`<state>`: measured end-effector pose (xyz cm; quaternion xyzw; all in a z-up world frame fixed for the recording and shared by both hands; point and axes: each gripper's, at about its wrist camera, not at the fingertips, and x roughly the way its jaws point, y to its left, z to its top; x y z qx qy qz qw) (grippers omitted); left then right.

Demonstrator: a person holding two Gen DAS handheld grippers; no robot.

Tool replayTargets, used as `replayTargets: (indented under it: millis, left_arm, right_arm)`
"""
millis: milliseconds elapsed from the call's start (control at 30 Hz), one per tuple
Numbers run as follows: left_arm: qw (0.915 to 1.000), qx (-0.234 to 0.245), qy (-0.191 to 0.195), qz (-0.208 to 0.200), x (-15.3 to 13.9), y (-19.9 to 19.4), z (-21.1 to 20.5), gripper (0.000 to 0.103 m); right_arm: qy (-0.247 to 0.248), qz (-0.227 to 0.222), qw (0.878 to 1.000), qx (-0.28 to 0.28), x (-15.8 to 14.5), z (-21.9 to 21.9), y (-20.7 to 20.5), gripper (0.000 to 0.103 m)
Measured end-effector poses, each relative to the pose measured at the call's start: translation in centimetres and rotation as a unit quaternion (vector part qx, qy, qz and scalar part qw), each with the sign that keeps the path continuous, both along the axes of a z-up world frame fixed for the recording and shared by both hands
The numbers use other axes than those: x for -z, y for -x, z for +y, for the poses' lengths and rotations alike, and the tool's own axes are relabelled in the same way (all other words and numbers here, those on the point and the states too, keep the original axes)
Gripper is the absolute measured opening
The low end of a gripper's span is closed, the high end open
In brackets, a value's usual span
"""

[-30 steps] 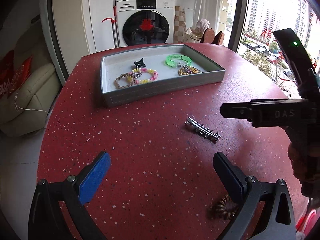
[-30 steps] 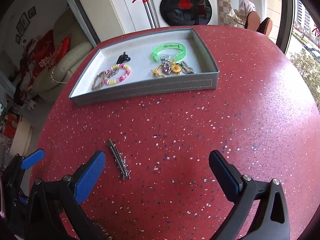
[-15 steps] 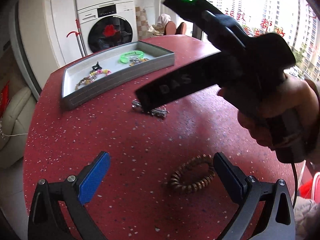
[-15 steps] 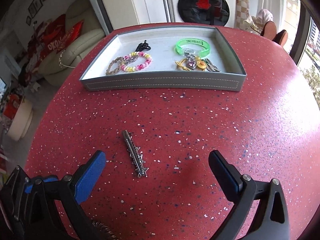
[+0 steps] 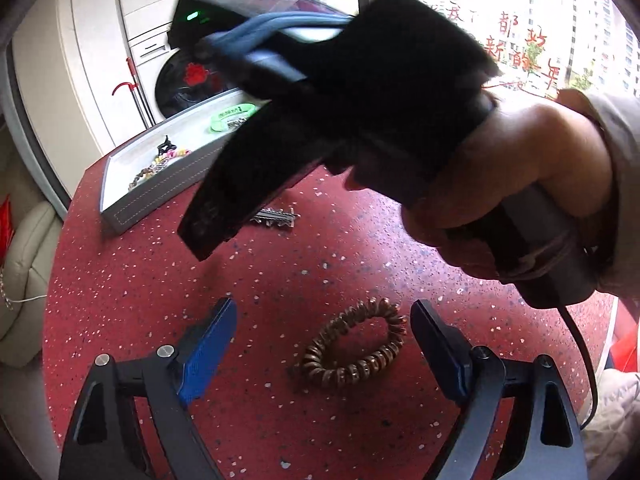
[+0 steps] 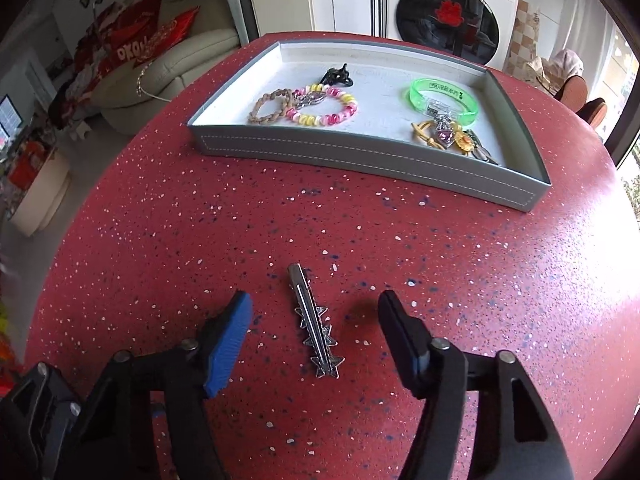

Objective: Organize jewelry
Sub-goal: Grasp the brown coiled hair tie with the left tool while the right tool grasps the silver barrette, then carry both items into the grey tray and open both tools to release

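A silver star hair clip (image 6: 316, 326) is observed lying flat mid-desk, framed between the spread jaws of the right gripper (image 6: 316, 320), which is released and empty. A brown coil bracelet (image 5: 354, 346) is framed likewise by the released left gripper (image 5: 322, 344). The grey tray (image 6: 360, 160) is set toward the desk's far edge. Risk noted: the thin clip may be skidded along the red desk (image 6: 500, 280) if closure lands off-centre.

Table (image 6: 460, 264) looked glossy red stone w/ white specks. On it, near the tray (image 6: 360, 162) (matt grey, stitched, leather-like), hair clip (image 6: 316, 326) was shiny metal. Coil bracelet (image 5: 354, 344) looked glossy brown plastic. Finger pads (image 6: 230, 344) were ribbed blue rubber.
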<state>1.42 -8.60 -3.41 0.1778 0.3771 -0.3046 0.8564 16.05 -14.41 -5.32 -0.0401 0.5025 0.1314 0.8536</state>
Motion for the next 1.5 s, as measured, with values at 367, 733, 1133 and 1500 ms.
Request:
replayTargets:
  millis: [367, 733, 1133, 1500]
  left_arm:
    - [0.9995, 0.024, -0.012, 0.019, 0.2, 1.7, -0.9, 0.054]
    - [0.9974, -0.016, 0.032, 0.062, -1.0, 0.4, 1.0, 0.04]
    - [0.9909, -0.064, 0.072, 0.094, -2.1, -2.0, 4.9, 0.04]
    - [0.9858, -0.106, 0.08, 0.103, -1.2, -5.5, 5.6, 0.04]
  right_arm:
    - [0.022, -0.009, 1.0, 0.004, 0.0, 0.3, 0.5, 0.019]
    - [-0.018, -0.004, 0.999, 0.045, -0.6, -2.7, 0.6, 0.019]
    - [-0.052, -0.014, 0.996, 0.071, -1.8, -4.2, 1.2, 0.019]
    - [-0.08, -0.027, 0.993, 0.082, -2.9, -5.2, 1.6, 0.019]
